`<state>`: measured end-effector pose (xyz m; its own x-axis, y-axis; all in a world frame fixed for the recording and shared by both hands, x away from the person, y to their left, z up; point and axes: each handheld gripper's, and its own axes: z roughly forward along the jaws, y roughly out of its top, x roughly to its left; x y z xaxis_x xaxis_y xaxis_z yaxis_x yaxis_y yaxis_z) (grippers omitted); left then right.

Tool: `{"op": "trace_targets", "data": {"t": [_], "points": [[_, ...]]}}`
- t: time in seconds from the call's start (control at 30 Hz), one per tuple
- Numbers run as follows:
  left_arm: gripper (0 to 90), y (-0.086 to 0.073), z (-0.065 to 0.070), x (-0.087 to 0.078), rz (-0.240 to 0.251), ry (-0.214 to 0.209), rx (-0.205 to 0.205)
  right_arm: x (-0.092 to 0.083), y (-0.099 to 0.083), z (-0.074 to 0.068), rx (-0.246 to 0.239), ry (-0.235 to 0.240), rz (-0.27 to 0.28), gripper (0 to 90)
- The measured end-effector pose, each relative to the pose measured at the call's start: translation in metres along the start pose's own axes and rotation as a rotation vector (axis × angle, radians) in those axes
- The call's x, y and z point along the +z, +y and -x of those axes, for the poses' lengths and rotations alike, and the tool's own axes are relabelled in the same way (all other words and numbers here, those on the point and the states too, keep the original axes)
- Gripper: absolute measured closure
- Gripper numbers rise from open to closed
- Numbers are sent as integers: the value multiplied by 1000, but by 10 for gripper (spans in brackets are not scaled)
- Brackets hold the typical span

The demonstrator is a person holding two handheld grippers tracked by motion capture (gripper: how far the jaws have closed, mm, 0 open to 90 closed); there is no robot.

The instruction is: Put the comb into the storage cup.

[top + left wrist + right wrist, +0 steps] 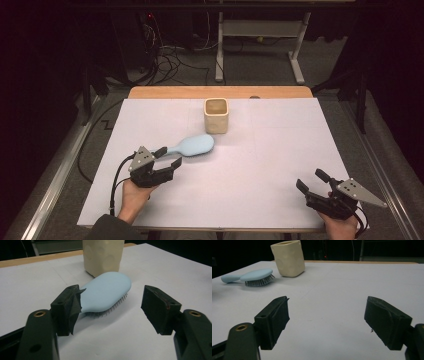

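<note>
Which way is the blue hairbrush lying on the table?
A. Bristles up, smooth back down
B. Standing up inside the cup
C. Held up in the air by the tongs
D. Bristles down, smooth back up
D: the hairbrush lies on the white table with its bristles pointing down and its smooth blue back on top, beside the cream cup, and the left tongs are open around it without touching.

The high view looks down and forward over the white table (260,165). Each gripper view sits low, near the tabletop; both share the hairbrush (107,293) and cream cup (288,258).
</note>
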<state>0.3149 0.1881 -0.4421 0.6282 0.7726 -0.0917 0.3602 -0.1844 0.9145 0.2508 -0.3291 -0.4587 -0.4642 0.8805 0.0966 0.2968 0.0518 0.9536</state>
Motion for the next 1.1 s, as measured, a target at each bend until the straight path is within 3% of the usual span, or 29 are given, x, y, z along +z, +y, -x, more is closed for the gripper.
{"op": "trace_targets", "data": {"t": [0.53,0.83,1.1], "points": [[333,11,0,20,-47,1,11,0,0,-1,-3,2,-3,201],[291,26,-3,30,-158,60,11,1,0,-1,-6,-1,-7,196],[307,42,-14,35,-249,70,-60,0,0,-1,-9,-11,-3,197]]}}
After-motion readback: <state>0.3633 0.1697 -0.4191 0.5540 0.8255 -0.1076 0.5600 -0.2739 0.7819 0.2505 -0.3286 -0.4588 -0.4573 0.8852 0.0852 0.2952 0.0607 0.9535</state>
